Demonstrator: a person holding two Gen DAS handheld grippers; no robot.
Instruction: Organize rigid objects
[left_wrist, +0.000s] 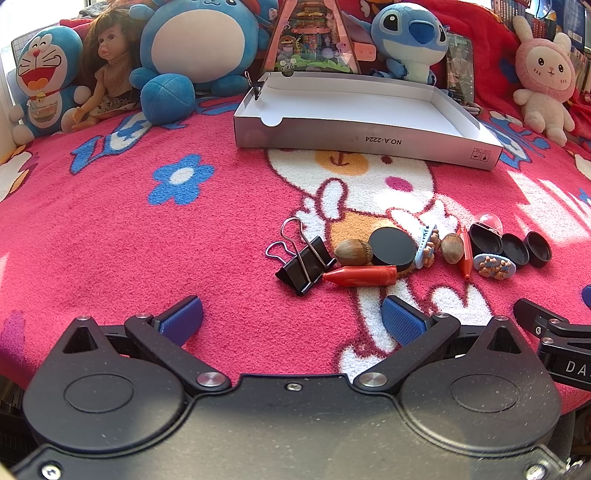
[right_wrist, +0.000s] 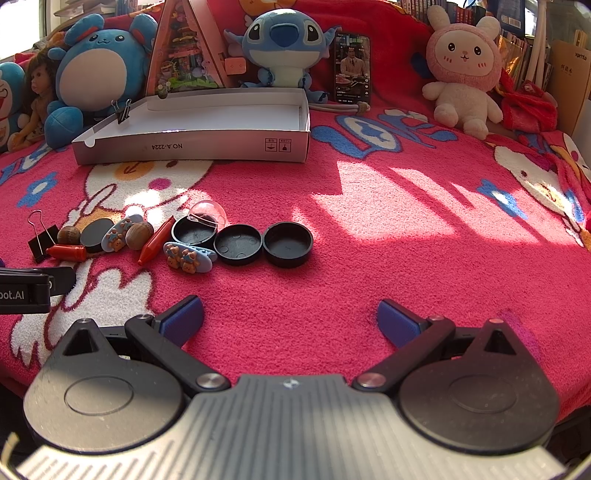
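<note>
Both grippers wide, holding nothing.
Left gripper (left_wrist: 291, 314) faces the clip (left_wrist: 306, 264); right gripper (right_wrist: 290, 319) faces the caps (right_wrist: 288, 243).

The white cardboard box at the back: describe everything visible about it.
The white cardboard box is a shallow, open, lidless tray with a white inside. Its grey front wall is printed NO.A-2224, upside down, with two small symbols. A small binder clip grips its left rim. It sits flat on the pink blanket, apparently empty, with plush toys behind.
</note>
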